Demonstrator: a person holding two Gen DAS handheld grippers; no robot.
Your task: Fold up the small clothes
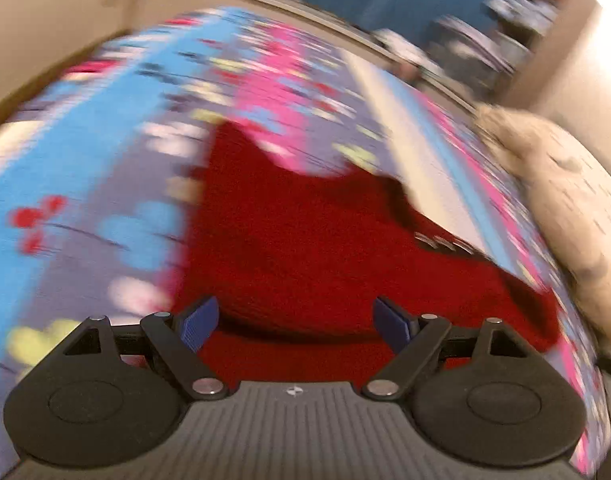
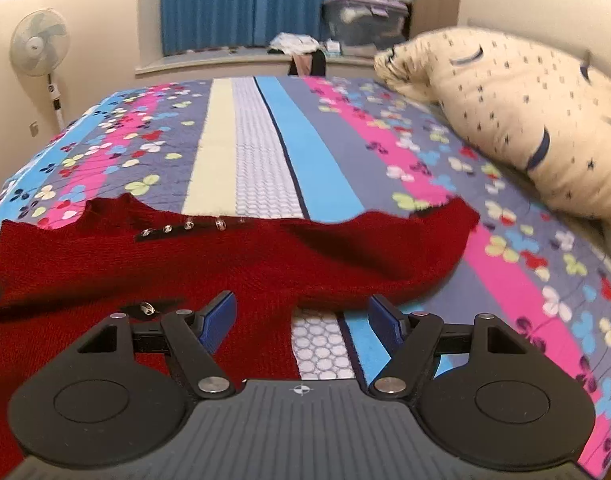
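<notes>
Across a bed with a striped floral quilt (image 2: 317,160), a red knitted garment (image 2: 225,264) lies spread flat, probably laid out for folding. Beside it sits a cream pillow (image 2: 517,112). Both the left gripper (image 1: 293,320) and right gripper (image 2: 301,316) hover over its near edge, fingers spread, holding nothing.
</notes>
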